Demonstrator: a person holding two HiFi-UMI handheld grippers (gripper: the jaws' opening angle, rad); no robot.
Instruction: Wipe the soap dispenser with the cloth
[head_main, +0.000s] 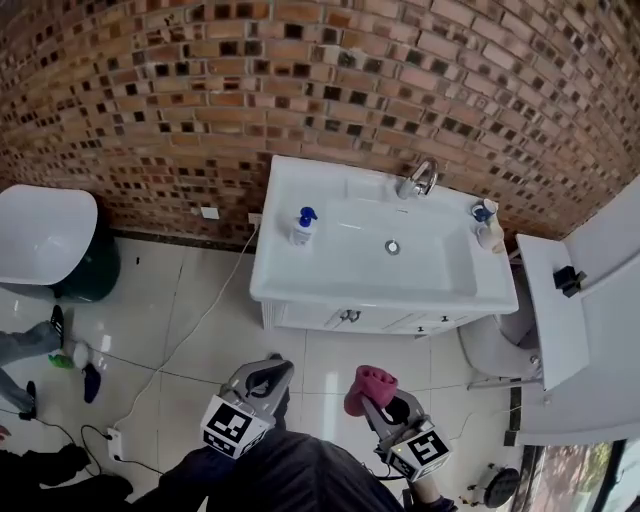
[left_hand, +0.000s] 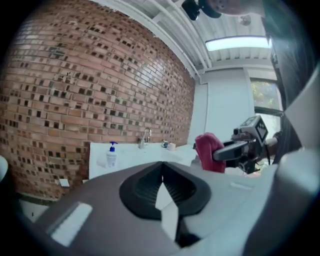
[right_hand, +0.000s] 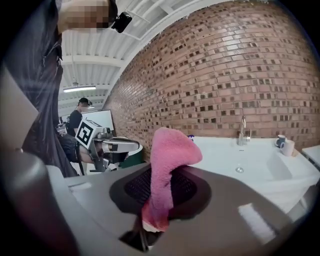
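Both grippers are clamped, my right gripper (head_main: 378, 404) biting the pink cloth (head_main: 369, 386) ready for wiping, my left gripper (head_main: 268, 379) shut on nothing, the dispenser (head_main: 303, 226) well ahead on the sink's (head_main: 300, 291) left edge.

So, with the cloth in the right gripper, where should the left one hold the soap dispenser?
Probably the dispenser's body, below the blue pump, coming from the front-left. It stands upright on the sink's left ledge, with the basin on its right and the wall behind. The left gripper is shut and would have to open first.
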